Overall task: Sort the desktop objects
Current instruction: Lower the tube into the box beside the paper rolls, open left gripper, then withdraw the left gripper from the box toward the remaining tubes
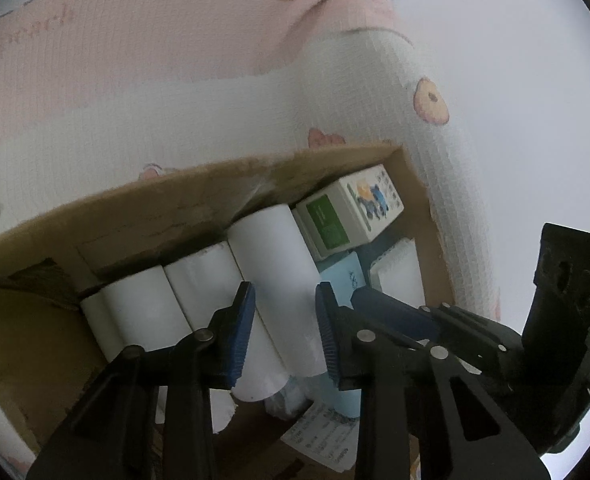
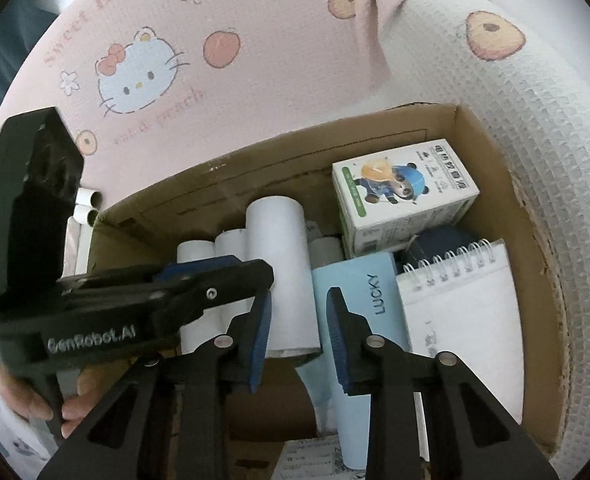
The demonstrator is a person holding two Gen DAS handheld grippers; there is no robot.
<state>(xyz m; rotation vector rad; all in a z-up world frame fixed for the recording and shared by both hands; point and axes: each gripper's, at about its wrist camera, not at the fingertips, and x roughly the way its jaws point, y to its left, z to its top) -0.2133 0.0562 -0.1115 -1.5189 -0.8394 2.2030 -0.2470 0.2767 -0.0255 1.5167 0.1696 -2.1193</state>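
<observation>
A cardboard box (image 1: 199, 196) (image 2: 279, 152) holds several white paper rolls (image 1: 273, 264) (image 2: 279, 256), a white and green carton with a cartoon panda (image 1: 351, 212) (image 2: 403, 196), a light blue "LUCKY" booklet (image 2: 359, 300) (image 1: 345, 276) and a spiral notepad (image 2: 463, 312) (image 1: 399, 276). My left gripper (image 1: 285, 328) hangs open over the biggest roll, holding nothing. My right gripper (image 2: 299, 336) is open and empty above the roll and the blue booklet. The left gripper's body (image 2: 135, 300) crosses the right wrist view.
The box sits on a pink and white waffle blanket (image 1: 135, 80) (image 2: 255, 60) with cartoon prints. More white tubes (image 2: 89, 208) lie outside the box's left wall. A dark blue round object (image 2: 443, 244) sits between carton and notepad. Printed paper (image 1: 323, 436) lies on the box floor.
</observation>
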